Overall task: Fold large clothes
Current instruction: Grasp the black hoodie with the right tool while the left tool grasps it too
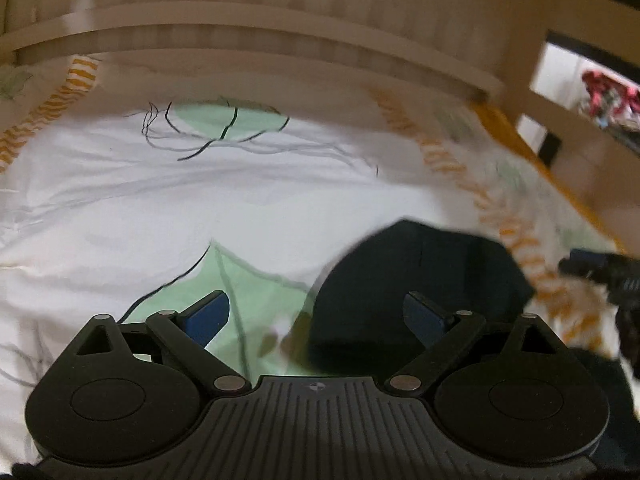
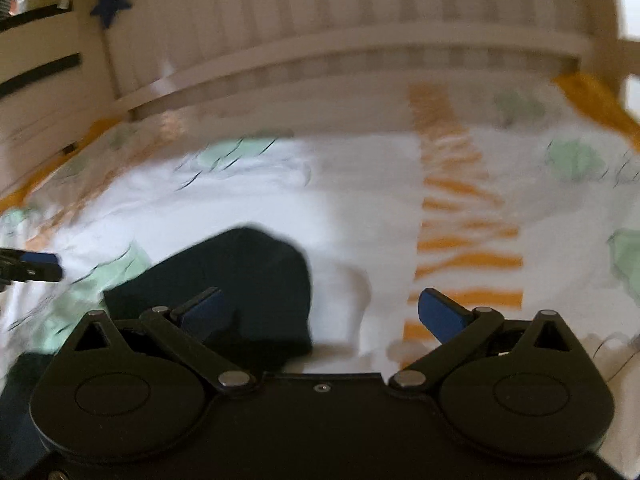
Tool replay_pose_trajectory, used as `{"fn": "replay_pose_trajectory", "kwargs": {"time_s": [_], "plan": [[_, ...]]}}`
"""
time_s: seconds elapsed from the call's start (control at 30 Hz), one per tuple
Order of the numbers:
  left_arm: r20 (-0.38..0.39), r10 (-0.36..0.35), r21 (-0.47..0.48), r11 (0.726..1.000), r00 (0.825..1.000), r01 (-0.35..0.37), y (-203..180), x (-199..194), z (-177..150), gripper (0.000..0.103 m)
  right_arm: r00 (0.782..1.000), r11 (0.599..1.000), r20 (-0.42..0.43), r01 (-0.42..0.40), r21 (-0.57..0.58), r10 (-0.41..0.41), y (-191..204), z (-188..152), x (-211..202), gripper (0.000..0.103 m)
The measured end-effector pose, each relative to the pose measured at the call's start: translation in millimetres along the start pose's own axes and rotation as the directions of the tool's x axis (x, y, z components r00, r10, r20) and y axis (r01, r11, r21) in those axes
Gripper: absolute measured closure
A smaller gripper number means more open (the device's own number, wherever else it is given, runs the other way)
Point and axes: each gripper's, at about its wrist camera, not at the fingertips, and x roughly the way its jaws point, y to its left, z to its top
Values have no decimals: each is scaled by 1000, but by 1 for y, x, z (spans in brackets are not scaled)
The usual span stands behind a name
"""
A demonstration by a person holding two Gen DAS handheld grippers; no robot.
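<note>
Both claws, left (image 1: 316, 312) and right (image 2: 320, 312), hang wide open and empty above a dark garment (image 1: 416, 280) lying bunched just ahead between them on the bedspread (image 1: 160, 200), where a low pinch could snag bedding too.

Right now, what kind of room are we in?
Probably a bedroom: a patterned bedsheet spread over a mattress, a slatted wooden bed frame behind it, and a dark garment lying on the bed.
</note>
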Motion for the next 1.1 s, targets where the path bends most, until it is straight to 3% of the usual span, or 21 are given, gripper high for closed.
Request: {"fn": "replay_pose_trajectory", "kwargs": {"time_s": [0.07,0.13,0.2,0.27,0.33,0.47,0.57,0.67,0.7,0.73,0.77,0.83,0.97,1.1], "plan": [[-2,5,-32,999,1000,-5,-9,18,7,10,999,999,11,47,-26,-47,10,6,9,1],[-16,-1,-74,997,1000,0,-11,34,11,13,1000,1000,-12,15,-24,-15,14,12,25,2],[-34,-13,-111,994,999,9,-14,52,11,20,998,999,-48,-38,32,39,12,18,42,19],[-53,0,-120,993,999,-7,-15,66,8,20,992,991,-79,-92,100,100,8,21,58,27],[-75,13,-108,994,997,-22,-15,80,2,25,986,981,-97,-120,154,136,4,18,72,28],[-130,69,-82,993,989,-80,-7,97,-13,28,974,970,-158,-130,208,164,-7,5,92,46],[-112,51,-108,992,992,-63,1,102,-22,27,965,958,-186,-135,254,186,-19,-9,103,50],[-109,60,-70,995,992,-68,-2,101,-23,30,963,936,-158,-161,313,218,-27,-14,102,50],[-96,43,-44,998,994,-47,-4,99,-21,49,963,933,-157,-162,321,221,-28,-13,102,55],[-74,20,-25,999,997,-22,-7,96,-21,75,961,933,-155,-173,317,231,-27,-12,102,62],[-52,15,-12,1000,999,-16,-10,92,-20,82,957,930,-149,-195,312,250,-26,-11,101,82],[0,41,40,998,999,-41,-21,81,-21,88,961,940,-133,-197,277,241,-19,-9,94,88],[77,80,119,989,994,-89,-37,55,-25,88,971,957,-90,-200,211,222,-8,-2,76,90],[228,81,154,981,970,-119,-52,8,-35,88,974,968,10,-225,109,226,5,1,37,90]]}}
